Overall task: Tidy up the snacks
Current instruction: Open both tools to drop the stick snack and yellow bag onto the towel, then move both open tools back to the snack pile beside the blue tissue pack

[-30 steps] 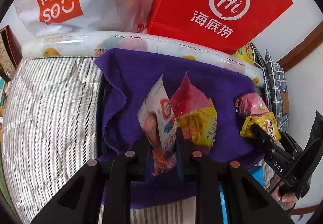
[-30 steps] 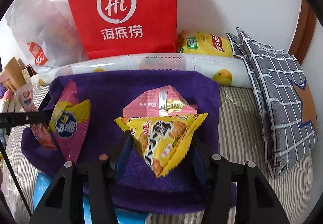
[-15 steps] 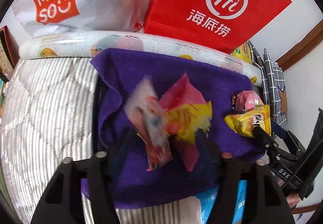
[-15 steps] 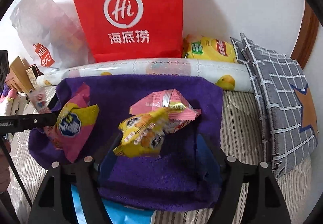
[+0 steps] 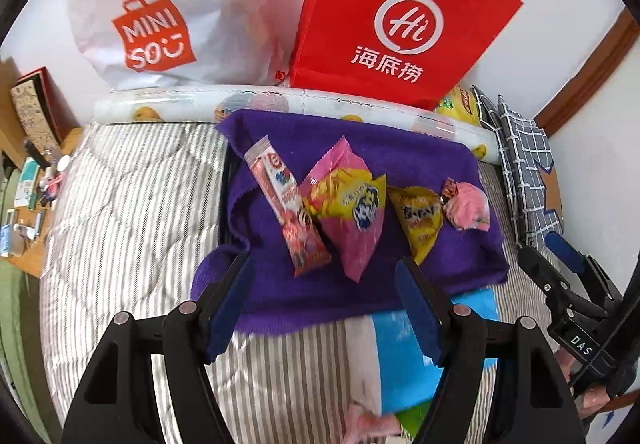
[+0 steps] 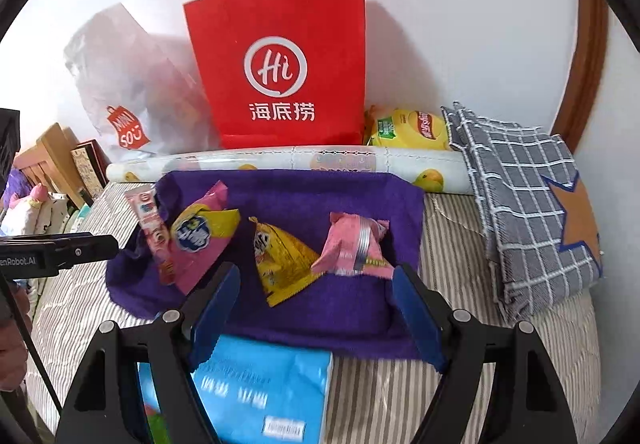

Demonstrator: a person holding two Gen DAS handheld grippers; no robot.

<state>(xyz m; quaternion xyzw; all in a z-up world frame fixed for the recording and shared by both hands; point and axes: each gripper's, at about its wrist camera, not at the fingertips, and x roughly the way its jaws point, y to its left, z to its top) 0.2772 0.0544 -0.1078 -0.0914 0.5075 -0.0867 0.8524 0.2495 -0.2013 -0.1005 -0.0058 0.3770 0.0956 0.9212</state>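
Now four snack packets (image 5: 348, 211) are laid in a row on the purple towel (image 5: 420, 163), seemingly for sorting. Both claws, left (image 5: 324, 308) and right (image 6: 316, 308), have just been spreading and are kept empty at the towel's near edge.

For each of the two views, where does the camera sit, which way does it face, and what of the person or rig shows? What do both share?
Left wrist: sits on the left tool, looking down over the purple towel toward the wall; its open blue fingers show, with the right tool at right.
Right wrist: sits on the right tool, facing the same way; its open fingers show, with the left tool's arm at left.
Shared: the towel, four snack packets, the red bag.
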